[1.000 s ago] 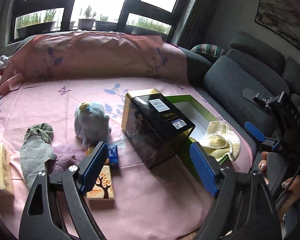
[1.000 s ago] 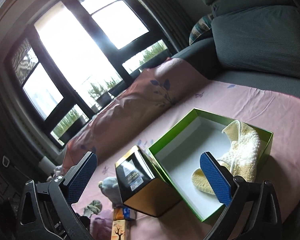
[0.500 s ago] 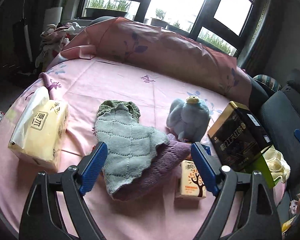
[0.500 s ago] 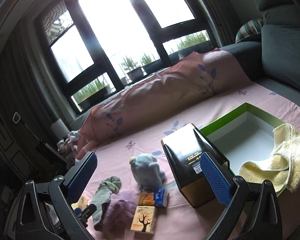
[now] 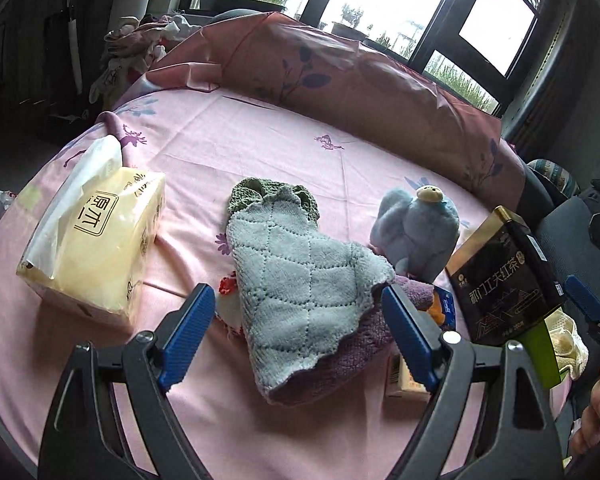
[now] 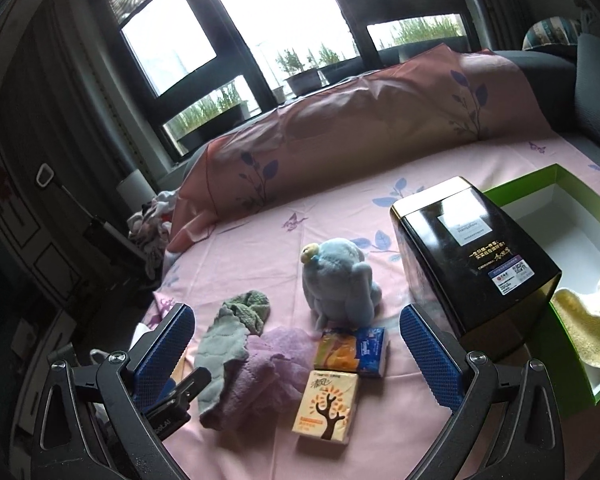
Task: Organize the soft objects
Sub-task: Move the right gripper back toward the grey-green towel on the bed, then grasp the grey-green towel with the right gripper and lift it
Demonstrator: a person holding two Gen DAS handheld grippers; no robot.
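A grey-green quilted cloth (image 5: pixel 300 280) lies on a purple cloth (image 5: pixel 364 344) on the pink sheet. My left gripper (image 5: pixel 298 336) is open, its jaws on either side of the near end of the grey cloth, just above it. A blue plush toy (image 5: pixel 416 232) sits behind them. My right gripper (image 6: pixel 296 356) is open and empty above both cloths (image 6: pixel 224 340), the plush (image 6: pixel 336 280) and two small packets (image 6: pixel 328 408). A yellow towel (image 6: pixel 588 320) hangs over the rim of the green box (image 6: pixel 540 172).
A yellow tissue pack (image 5: pixel 96 236) lies left of the cloths. A black tea tin (image 6: pixel 472 256) stands between the plush and the green box. A long pink pillow (image 6: pixel 360 120) lines the far edge. Grey sofa cushions (image 6: pixel 596 80) are at the right.
My left gripper has swung left from the tin and box and come down over the grey cloth. My right gripper has turned left from the green box toward the plush and cloths.
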